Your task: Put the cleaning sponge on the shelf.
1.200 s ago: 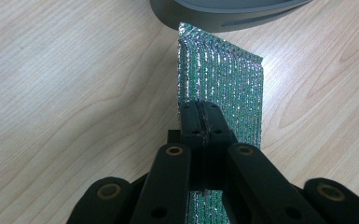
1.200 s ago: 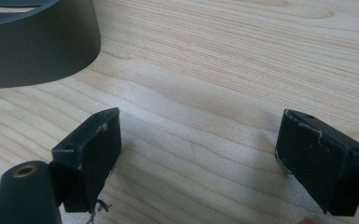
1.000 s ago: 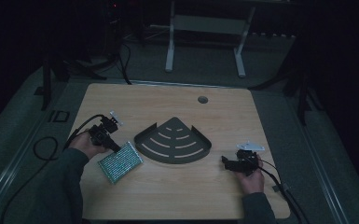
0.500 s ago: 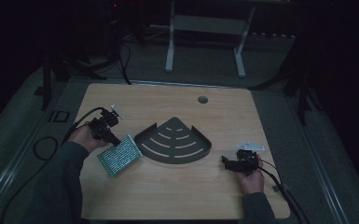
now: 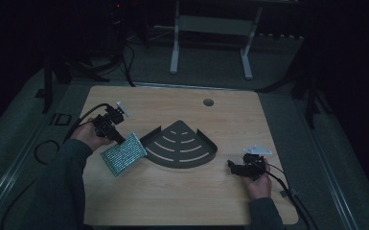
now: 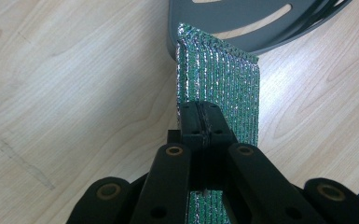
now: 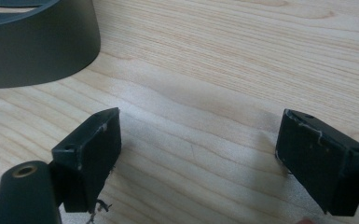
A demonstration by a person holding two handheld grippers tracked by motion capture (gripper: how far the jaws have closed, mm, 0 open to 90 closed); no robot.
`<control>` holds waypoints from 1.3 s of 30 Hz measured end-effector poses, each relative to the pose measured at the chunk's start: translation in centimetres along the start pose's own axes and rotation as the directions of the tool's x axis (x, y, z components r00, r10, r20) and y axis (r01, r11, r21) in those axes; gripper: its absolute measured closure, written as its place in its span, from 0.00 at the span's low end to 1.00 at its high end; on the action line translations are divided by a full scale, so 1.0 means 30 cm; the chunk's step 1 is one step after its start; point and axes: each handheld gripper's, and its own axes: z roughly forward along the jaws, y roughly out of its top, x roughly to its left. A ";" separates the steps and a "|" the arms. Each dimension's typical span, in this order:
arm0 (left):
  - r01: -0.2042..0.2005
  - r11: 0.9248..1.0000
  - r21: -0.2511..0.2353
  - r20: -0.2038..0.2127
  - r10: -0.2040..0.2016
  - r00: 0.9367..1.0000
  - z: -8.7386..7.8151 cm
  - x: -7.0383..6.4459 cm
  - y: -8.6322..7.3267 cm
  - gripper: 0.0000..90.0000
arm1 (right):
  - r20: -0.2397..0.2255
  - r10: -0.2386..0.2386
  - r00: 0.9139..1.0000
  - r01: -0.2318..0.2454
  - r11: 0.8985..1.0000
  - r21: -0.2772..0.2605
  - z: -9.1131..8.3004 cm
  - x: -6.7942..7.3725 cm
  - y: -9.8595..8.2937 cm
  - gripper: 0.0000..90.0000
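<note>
The room around me is dark; what I can make out is a light wooden table [image 5: 172,196] with a small round hole [image 5: 208,102] near its far edge and a white metal frame [image 5: 211,28] standing on the floor behind it. In the middle of the table lies a dark grey fan-shaped rack [image 5: 182,148] with curved slots and a low wall along its rounded edge.

My left gripper [image 5: 117,139] sits at the left side of the table, its jaws pressed together on a green, glittery ribbed sponge [image 5: 123,154]. In the left gripper view the sponge [image 6: 219,93] stands on edge between the closed jaws, and its far end reaches the corner of the rack [image 6: 242,28], touching it or very nearly so; I cannot tell which. From above the sponge sits tilted just beside the rack's left corner.

My right gripper [image 5: 237,167] rests low at the right side of the table, near the rack's rounded wall. In the right gripper view its jaws stand wide apart with bare wood between them, and the rack's wall [image 7: 37,46] shows at the upper left, apart from the jaws.
</note>
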 end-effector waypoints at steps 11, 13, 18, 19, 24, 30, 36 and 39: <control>-0.023 1.000 0.003 -0.016 0.023 1.000 -0.038 -0.009 0.050 1.00 | 0.000 0.001 1.000 -0.001 1.000 0.000 0.000 0.000 0.000 0.15; -0.027 1.000 0.004 -0.019 0.027 0.999 -0.042 -0.011 0.059 1.00 | 0.000 0.001 1.000 -0.001 1.000 0.000 0.000 0.000 0.000 0.15; -0.035 0.999 -0.001 -0.021 0.035 0.999 -0.053 -0.015 0.083 1.00 | 0.001 -0.002 1.000 0.002 1.000 -0.001 0.000 0.000 0.000 0.15; -0.036 0.999 -0.001 -0.022 0.036 0.999 -0.053 -0.015 0.087 1.00 | 0.001 -0.002 1.000 0.002 1.000 -0.001 0.000 0.000 0.000 0.15; -0.042 0.999 0.006 -0.029 0.042 0.999 -0.054 -0.019 0.112 1.00 | 0.000 0.000 1.000 0.000 1.000 0.000 0.000 0.000 0.000 0.15; -0.045 0.999 0.008 -0.029 0.045 0.999 -0.056 -0.027 0.141 1.00 | 0.000 -0.001 1.000 0.001 1.000 0.000 0.000 0.000 0.000 0.15; -0.050 0.999 0.016 -0.047 0.050 0.998 -0.062 -0.033 0.169 1.00 | 0.000 0.001 1.000 -0.001 1.000 0.000 0.000 0.000 0.001 0.15; -0.049 0.999 0.008 -0.049 0.049 0.998 -0.067 -0.036 0.183 1.00 | 0.000 0.001 1.000 -0.001 1.000 0.000 0.000 0.000 0.001 0.15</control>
